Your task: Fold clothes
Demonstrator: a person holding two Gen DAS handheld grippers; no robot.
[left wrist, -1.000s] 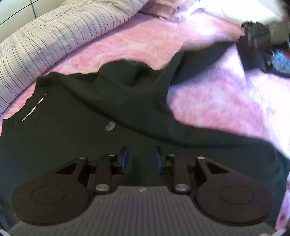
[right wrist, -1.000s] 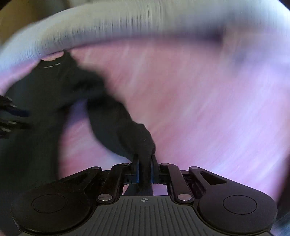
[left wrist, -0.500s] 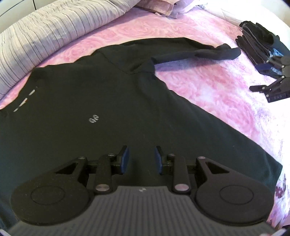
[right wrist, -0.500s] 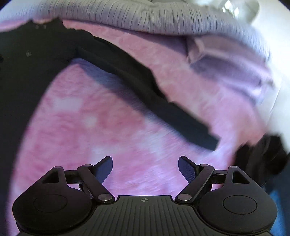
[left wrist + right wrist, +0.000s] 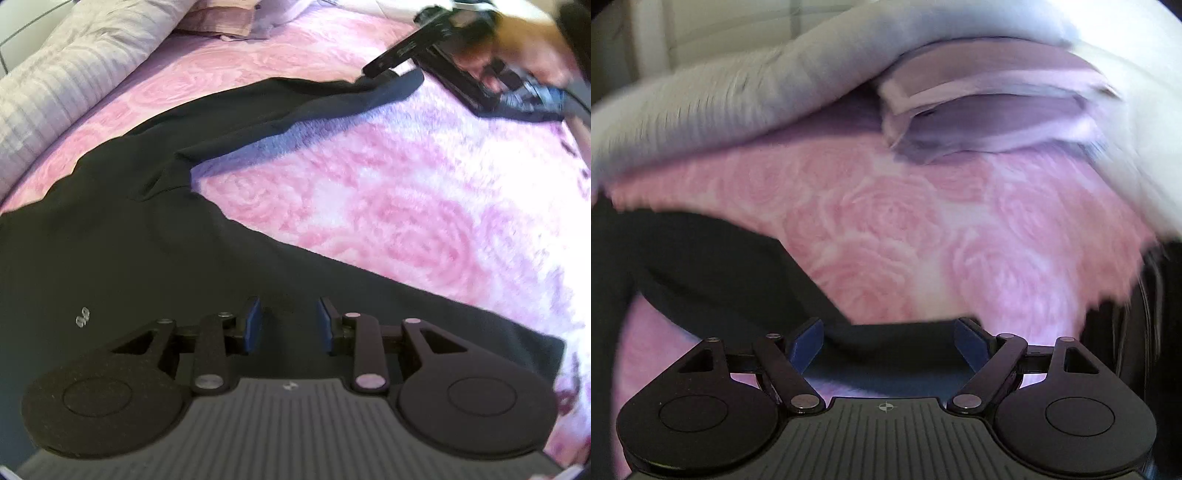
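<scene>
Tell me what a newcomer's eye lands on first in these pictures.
First, the black long-sleeved shirt spread flat across the pink rose-patterned bedspread, one sleeve stretched out to the side. Next, the right tool, open, straddling that sleeve's cuff, while the left tool hovers open above the shirt's body.

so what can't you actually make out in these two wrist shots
- Left wrist view: the black shirt's left side and hem are cut off by the frame edge and the left gripper body.
- Left wrist view: the right gripper at the sleeve cuff is motion-blurred; contact with the cuff is unclear.
- Right wrist view: the cuff between the open right gripper's fingers is blurred, and the dark pile at the right edge is unidentifiable.
</scene>
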